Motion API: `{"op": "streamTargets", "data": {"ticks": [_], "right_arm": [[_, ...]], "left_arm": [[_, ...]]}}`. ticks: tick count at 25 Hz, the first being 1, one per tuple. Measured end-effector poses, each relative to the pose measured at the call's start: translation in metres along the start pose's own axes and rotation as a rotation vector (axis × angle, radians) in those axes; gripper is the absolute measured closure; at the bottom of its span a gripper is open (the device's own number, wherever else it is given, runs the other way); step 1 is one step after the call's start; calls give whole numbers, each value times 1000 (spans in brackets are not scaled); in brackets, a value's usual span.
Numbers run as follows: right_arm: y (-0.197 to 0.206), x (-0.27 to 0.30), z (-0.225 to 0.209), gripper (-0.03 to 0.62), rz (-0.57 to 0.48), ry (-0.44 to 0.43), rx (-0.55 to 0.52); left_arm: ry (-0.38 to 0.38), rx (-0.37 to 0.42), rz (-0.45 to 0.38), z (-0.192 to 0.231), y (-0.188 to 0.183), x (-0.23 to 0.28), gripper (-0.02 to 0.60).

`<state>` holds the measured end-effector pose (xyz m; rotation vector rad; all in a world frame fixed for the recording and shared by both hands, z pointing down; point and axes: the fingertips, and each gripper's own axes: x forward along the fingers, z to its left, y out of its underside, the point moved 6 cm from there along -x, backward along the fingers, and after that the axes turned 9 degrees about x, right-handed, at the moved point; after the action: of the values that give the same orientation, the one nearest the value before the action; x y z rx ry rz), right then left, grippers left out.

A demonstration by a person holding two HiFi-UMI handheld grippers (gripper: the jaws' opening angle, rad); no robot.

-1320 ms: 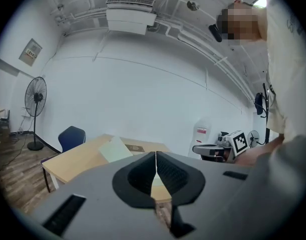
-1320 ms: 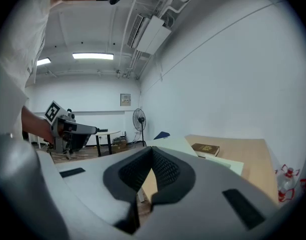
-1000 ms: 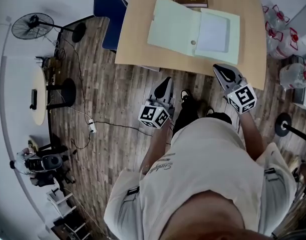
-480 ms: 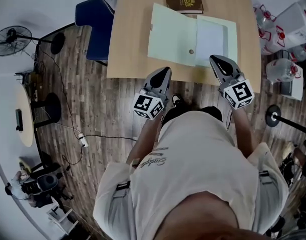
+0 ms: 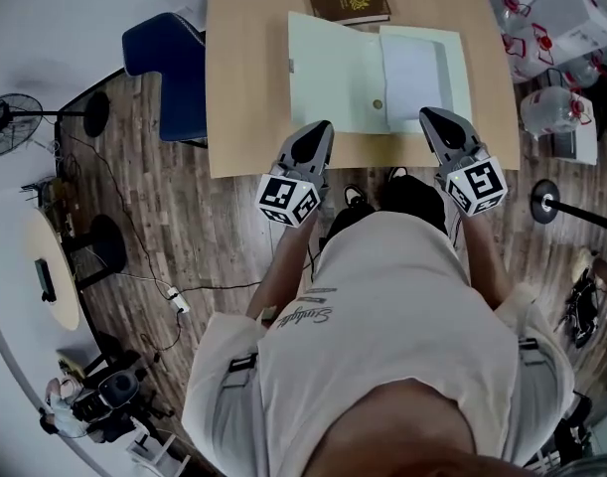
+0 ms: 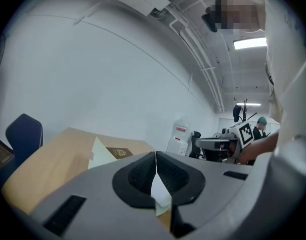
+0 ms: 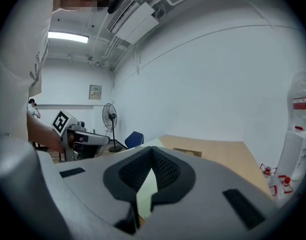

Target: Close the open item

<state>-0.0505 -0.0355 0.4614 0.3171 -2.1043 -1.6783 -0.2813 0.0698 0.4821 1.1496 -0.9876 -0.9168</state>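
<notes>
A pale green folder (image 5: pixel 333 73) lies open on the light wood table (image 5: pixel 243 87), its left flap spread flat and a white sheet (image 5: pixel 422 68) in its right half. A button clasp (image 5: pixel 378 104) sits near the fold. My left gripper (image 5: pixel 321 129) is shut and empty, its tip over the table's near edge just short of the left flap. My right gripper (image 5: pixel 432 117) is shut and empty too, at the folder's near right edge. The left gripper view shows shut jaws (image 6: pixel 156 159) with the folder (image 6: pixel 100 151) ahead; the right gripper view shows the same (image 7: pixel 153 154).
A brown book (image 5: pixel 348 1) lies beyond the folder at the table's far edge. A blue chair (image 5: pixel 164 58) stands left of the table. Water bottles (image 5: pixel 556 28) stand to the right. A fan (image 5: pixel 10 117), a round side table (image 5: pixel 50 266) and cables are on the wooden floor at left.
Both grippers have moved forward to the table's near edge; the left one rose from over the floor to the folder's left flap. The folder has not moved.
</notes>
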Motion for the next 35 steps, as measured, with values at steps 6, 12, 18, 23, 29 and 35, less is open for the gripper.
{"op": "streamTargets", "data": {"ticks": [6, 12, 18, 23, 29, 35], "right_arm": [[0, 16, -39, 599, -4, -5, 30], [-13, 47, -75, 600, -29, -100, 22], [-15, 66, -98, 599, -14, -230, 24], [-8, 67, -90, 599, 36, -314, 5], [-9, 72, -82, 599, 49, -290, 40], [-18, 86, -63, 599, 40, -254, 67]], "left_arm": [[-15, 9, 36, 4, -6, 32, 566], [-63, 27, 84, 12, -17, 67, 566], [-182, 46, 65, 25, -23, 91, 566], [-244, 56, 77, 35, -23, 89, 566], [-289, 42, 79, 61, -25, 66, 566], [-283, 4, 72, 97, -17, 43, 566]]}}
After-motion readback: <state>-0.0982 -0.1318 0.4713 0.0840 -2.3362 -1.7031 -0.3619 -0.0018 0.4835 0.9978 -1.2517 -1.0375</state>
